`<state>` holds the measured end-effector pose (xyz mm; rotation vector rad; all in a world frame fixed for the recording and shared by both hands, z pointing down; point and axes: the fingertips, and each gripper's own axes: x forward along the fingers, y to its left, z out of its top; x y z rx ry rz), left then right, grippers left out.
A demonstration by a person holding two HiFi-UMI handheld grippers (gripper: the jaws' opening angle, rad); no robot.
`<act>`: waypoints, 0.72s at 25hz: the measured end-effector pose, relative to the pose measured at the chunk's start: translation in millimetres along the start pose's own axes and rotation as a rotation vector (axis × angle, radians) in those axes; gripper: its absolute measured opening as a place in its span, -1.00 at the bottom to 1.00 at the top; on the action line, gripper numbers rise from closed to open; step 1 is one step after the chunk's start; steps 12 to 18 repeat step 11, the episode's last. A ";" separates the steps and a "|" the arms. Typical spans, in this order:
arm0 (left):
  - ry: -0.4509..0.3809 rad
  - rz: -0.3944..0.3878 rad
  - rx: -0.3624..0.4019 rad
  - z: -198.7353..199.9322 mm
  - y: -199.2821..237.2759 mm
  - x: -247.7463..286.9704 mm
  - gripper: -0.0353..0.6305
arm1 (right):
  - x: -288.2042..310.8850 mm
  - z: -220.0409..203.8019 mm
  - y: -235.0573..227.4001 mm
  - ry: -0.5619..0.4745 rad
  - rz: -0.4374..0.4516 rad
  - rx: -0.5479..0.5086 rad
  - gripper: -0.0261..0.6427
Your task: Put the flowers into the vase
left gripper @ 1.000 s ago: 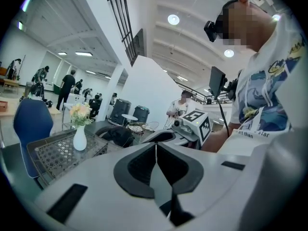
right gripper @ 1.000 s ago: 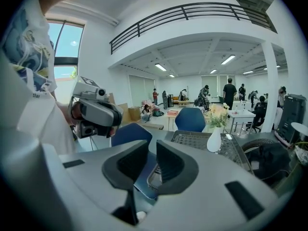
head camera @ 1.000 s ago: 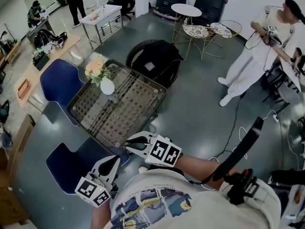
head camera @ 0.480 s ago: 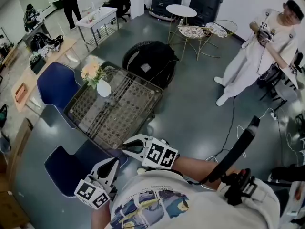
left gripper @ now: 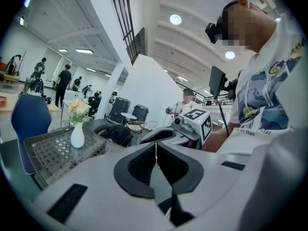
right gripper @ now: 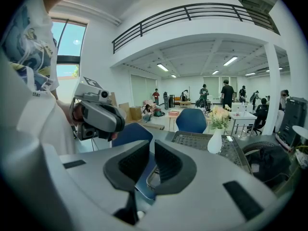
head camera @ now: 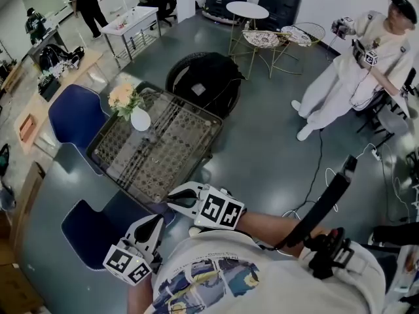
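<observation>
Dark-padded left gripper (left gripper: 155, 147): jaws pressed together, nothing between them; held low by the person's chest, just short of the near corner of the table.
Right gripper (right gripper: 151, 150): jaws have just been closing; a narrow slit is left between the pads, nothing in it; tips sit about at the near corner of the table.
Table (head camera: 196, 150): patterned see-through top in a dark frame; carries only the vase, as far as I can see.
Vase (head camera: 140, 119): white, narrow-necked, upright, close to the far left corner of the table, well apart from both grippers.
Flowers (head camera: 122, 96): pale peach heads with green leaves, already standing in the vase; no loose stem that I can find on the table top.
Blue chair (head camera: 91, 226): by the near left edge, just beside the left gripper.
Task reading: looks finished, or not under way; neither gripper carries anything.
Risk, vase: small-footed, top-heavy with blooms, and near a corner. A reach across with jaws this tight would nudge rather than take hold, and could tip it off the edge.
Risk, flowers: stems look soft. A hard pinch would likely crush them; a tug could drag the vase along.
Risk, chair: it sits in the left gripper's path and could snag a forward swing.
</observation>
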<state>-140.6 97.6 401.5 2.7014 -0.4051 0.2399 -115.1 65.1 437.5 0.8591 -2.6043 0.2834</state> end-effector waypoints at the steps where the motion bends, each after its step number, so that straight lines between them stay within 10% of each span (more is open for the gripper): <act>1: 0.000 -0.001 0.000 0.3 0.5 1.1 -0.86 | 0.1 0.0 -1.0 0.000 0.000 0.000 -0.80; 18: 0.001 -0.007 -0.007 -6.8 -5.4 -0.9 -0.86 | -0.4 -4.0 5.8 0.002 0.000 0.000 -0.80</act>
